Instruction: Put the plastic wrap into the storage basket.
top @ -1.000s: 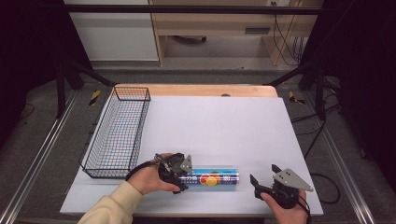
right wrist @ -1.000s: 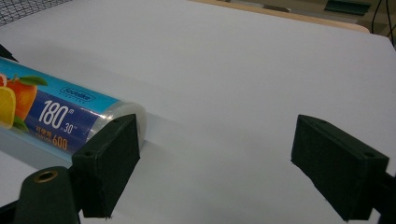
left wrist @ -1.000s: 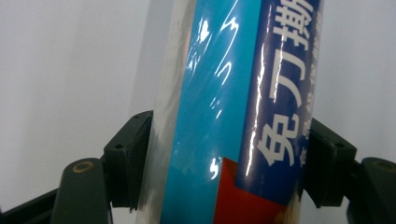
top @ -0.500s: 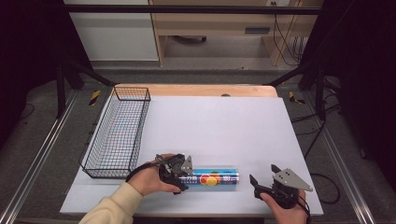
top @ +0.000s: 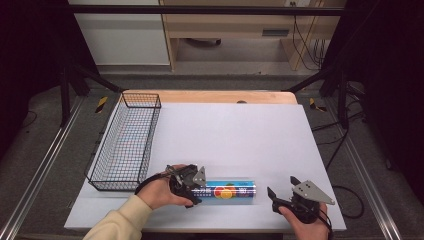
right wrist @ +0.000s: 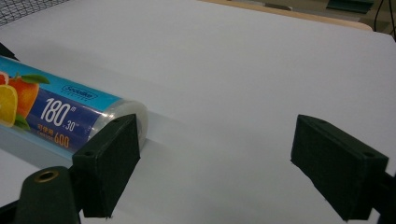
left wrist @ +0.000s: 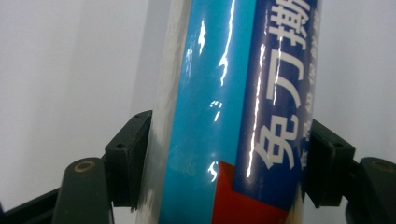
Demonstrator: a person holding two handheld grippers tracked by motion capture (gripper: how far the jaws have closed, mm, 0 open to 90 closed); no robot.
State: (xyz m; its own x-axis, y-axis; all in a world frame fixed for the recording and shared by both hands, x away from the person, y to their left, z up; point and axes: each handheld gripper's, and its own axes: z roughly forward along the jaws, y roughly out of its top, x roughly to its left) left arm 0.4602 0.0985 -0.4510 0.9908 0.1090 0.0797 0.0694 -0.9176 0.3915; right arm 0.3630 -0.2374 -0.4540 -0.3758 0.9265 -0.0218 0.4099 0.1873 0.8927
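The cling-film roll [top: 227,191] is laid near the table's [top: 230,135] front edge, long axis left–right. Its left end is clamped by the left gripper [top: 194,184]; the right gripper [top: 281,193] is held unclenched, empty, just beyond the right end – the roll lying to its left.

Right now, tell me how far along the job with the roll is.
Done: the left gripper is shut on the roll. In hand: the roll lies on the table, not lifted. The right gripper is open beside its end. Left, probably: carrying it to the wire basket.
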